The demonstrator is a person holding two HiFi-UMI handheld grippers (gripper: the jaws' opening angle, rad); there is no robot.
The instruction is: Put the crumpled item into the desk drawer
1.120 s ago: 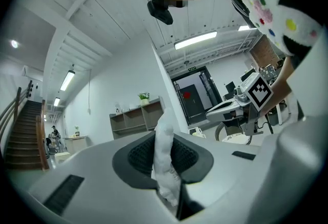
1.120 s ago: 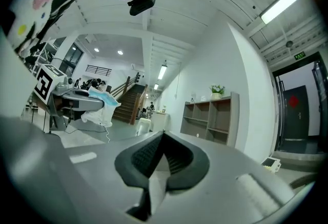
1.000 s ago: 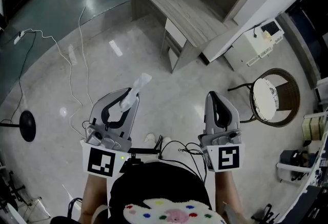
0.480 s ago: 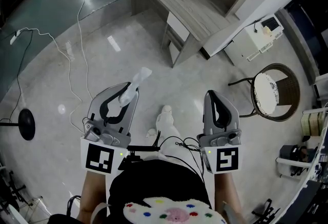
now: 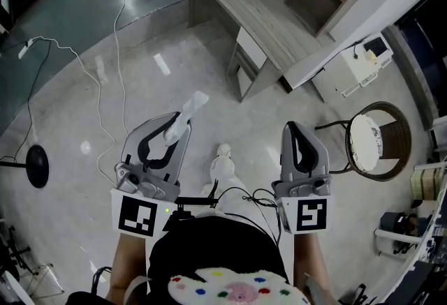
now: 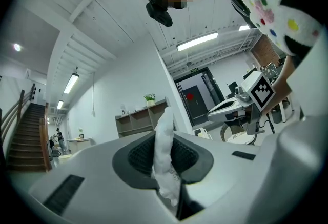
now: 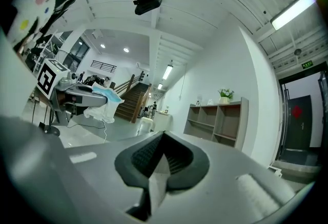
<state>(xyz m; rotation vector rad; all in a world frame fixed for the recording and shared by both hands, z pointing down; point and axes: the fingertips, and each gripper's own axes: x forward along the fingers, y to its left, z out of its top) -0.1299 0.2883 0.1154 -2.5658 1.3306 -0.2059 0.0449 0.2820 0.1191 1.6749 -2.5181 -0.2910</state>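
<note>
The counter (image 5: 258, 7) stands well ahead across the floor, and its drawer (image 5: 251, 51) looks shut, so I judge this to be the carry step. The left tongs (image 5: 183, 122) pinch the item (image 5: 193, 102), which pokes out past their tips, and the right tongs (image 5: 292, 130) are closed and seem empty. Next comes walking up to the counter's front edge, where the right tongs will likely have to pull the drawer open.

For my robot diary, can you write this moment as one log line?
left gripper: shut on crumpled item | right gripper: shut | desk: ahead across floor, not yet reached
</note>
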